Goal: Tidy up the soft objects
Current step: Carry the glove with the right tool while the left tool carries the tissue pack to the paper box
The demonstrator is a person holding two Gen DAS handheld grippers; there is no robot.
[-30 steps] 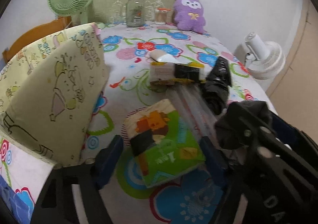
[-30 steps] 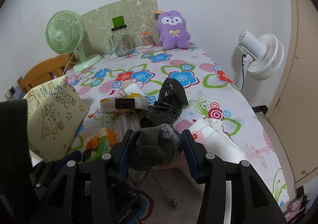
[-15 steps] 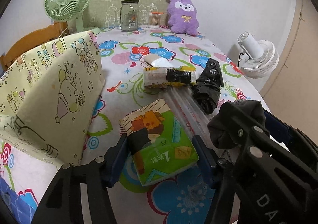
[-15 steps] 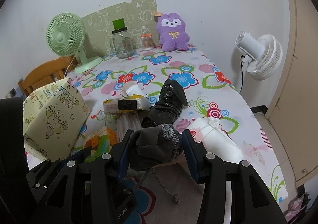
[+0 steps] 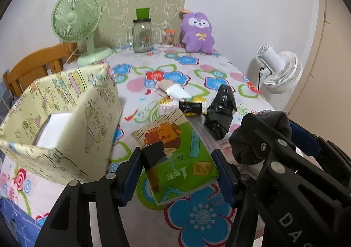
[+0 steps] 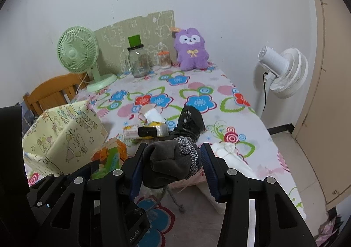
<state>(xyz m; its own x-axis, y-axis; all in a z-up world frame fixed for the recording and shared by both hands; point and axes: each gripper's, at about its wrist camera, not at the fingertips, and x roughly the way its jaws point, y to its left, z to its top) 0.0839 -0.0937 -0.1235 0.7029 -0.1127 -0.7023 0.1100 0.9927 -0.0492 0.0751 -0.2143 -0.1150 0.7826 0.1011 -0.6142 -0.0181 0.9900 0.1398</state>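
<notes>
My left gripper [image 5: 177,173] is shut on a green tissue pack [image 5: 175,154] with a cartoon print, which is held a little above the flowered tablecloth [image 5: 197,216]. Both blue pads press its sides. My right gripper [image 6: 173,165] is shut on a rolled dark grey knit bundle [image 6: 169,165] with a cord hanging below it. The same bundle [image 5: 245,144] shows at the right in the left wrist view. A yellow patterned fabric box [image 5: 65,115] stands open at the left, with something white [image 5: 54,124] inside.
On the cloth ahead lie a yellow and black tissue pack [image 5: 182,104], a black bag [image 5: 219,113] and a white bag [image 6: 228,159]. At the back stand a purple plush [image 5: 197,32], a glass jar [image 5: 142,36] and a green fan [image 5: 76,18]. A white fan [image 5: 278,71] stands off the right edge.
The left jaws, wide on either side of the tissue pack before, have closed on it and raised it off the cloth. The right gripper has risen slightly with its bundle.
</notes>
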